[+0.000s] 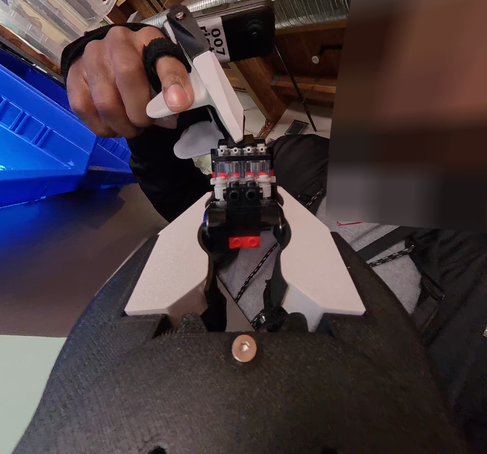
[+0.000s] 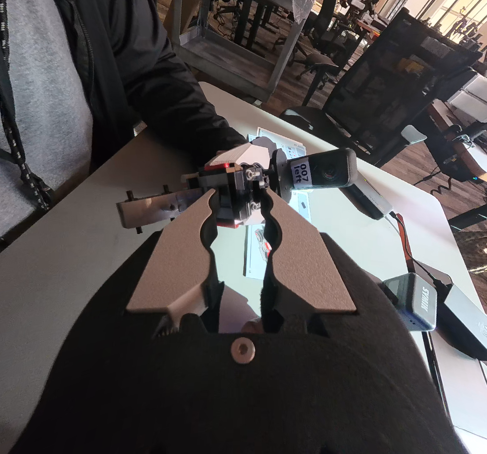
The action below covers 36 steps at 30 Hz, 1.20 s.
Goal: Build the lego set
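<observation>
A small lego model (image 1: 243,191) of black, red, clear and white pieces is held in the air between both grippers. My left gripper (image 1: 243,204) is shut on its lower black part, one white finger on each side. My right gripper (image 1: 224,145) comes down from above in a person's hand and meets the model's top end. In the right wrist view my right gripper (image 2: 238,191) has both fingers against the sides of the model (image 2: 237,186). The left gripper's white fingers (image 2: 245,154) hold it from the far side. A grey bar with black pins (image 2: 147,204) sticks out left of the model.
A blue plastic bin (image 1: 39,138) stands at the left. An instruction booklet (image 2: 263,246) lies on the white table (image 2: 79,230) under the model. A grey box (image 2: 411,307) and a white device with cables (image 2: 369,204) sit at the right. The person's torso (image 2: 118,59) is close behind. My two grippers' fingertips are within a few centimetres of each other.
</observation>
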Each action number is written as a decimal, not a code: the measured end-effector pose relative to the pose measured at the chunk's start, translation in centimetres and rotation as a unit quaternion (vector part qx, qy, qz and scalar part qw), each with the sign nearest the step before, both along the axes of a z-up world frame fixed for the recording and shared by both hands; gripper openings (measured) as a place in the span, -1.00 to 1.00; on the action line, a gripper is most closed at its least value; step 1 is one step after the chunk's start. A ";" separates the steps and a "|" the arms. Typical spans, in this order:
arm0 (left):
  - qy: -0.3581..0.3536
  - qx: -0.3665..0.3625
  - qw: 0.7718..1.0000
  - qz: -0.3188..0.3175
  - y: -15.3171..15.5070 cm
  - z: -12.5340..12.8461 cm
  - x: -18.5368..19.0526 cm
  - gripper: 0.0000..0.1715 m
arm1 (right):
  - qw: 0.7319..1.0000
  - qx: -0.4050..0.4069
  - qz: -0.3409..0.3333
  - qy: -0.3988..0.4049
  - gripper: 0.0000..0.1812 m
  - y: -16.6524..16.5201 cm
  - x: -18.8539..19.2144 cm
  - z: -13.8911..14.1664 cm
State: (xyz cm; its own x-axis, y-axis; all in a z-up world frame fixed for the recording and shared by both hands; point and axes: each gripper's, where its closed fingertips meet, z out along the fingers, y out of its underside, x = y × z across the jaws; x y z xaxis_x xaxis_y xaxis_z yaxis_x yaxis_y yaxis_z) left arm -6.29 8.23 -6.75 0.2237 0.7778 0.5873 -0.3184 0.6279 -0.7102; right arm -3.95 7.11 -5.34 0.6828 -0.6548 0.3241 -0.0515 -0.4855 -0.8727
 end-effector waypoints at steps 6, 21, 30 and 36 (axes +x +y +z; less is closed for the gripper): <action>-0.003 0.023 1.000 -0.007 -0.2 -0.2 -0.3 -0.54 | 1.000 0.000 0.001 0.011 -0.65 -0.2 -0.3 -0.3; -0.005 0.039 0.999 -0.021 -0.1 -0.8 -0.8 -0.54 | 0.999 0.014 0.011 0.041 -0.66 -0.3 -0.9 -0.9; -0.018 -0.019 0.999 0.018 0.0 -0.1 0.0 -0.51 | 1.000 0.002 -0.002 0.004 -0.57 -0.1 -0.3 -0.1; -0.015 -0.040 0.999 0.020 0.3 0.2 0.2 -0.51 | 1.000 -0.004 0.003 -0.002 -0.47 0.2 -0.5 0.2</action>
